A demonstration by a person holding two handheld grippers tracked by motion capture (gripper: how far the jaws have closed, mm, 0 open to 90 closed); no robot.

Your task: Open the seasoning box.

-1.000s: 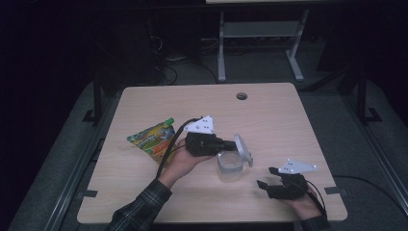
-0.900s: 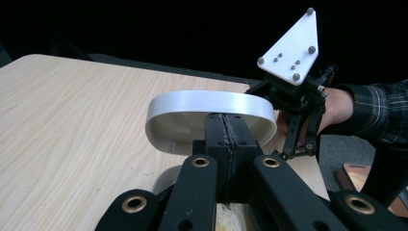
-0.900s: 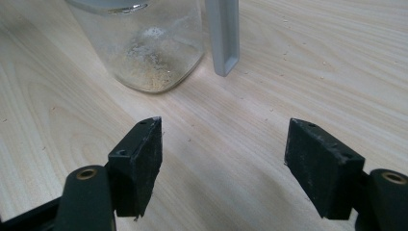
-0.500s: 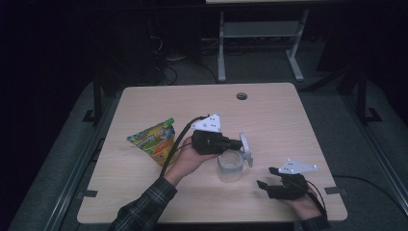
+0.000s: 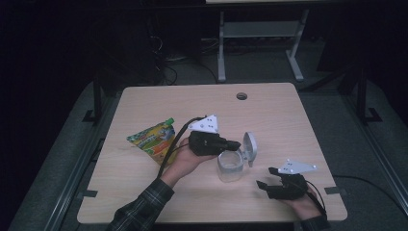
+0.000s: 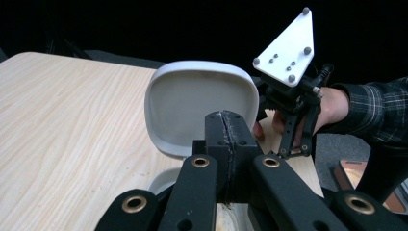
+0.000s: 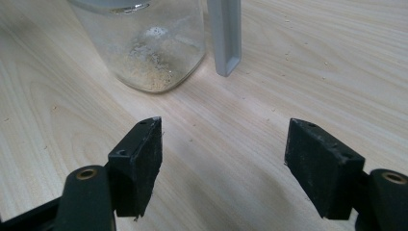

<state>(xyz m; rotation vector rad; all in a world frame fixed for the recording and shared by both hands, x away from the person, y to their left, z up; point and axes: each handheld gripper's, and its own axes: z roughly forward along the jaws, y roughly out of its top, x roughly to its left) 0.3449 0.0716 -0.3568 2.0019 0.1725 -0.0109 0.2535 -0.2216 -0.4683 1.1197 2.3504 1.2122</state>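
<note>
A clear plastic container (image 5: 230,166) stands near the middle of the table (image 5: 288,110), with pale crumbs in its bottom (image 7: 149,57). Its grey hinged lid (image 5: 249,148) stands up open on the right side. My left gripper (image 5: 235,143) is shut, with nothing between its jaws, and points right just above the container's rim. In the left gripper view the shut tips (image 6: 226,130) sit right in front of the lid's inner face (image 6: 192,106). My right gripper (image 5: 266,177) rests open near the front right edge, aimed at the container, its jaws (image 7: 223,149) wide apart over bare wood.
A green and orange food pouch (image 5: 154,137) lies flat to the left of my left hand. A round cable hole (image 5: 241,96) sits at the table's far edge. The left gripper's cable (image 5: 175,139) trails over the pouch's corner.
My left gripper has edged slightly right, and the lid has swung a little further right and more upright. The right gripper has not moved.
</note>
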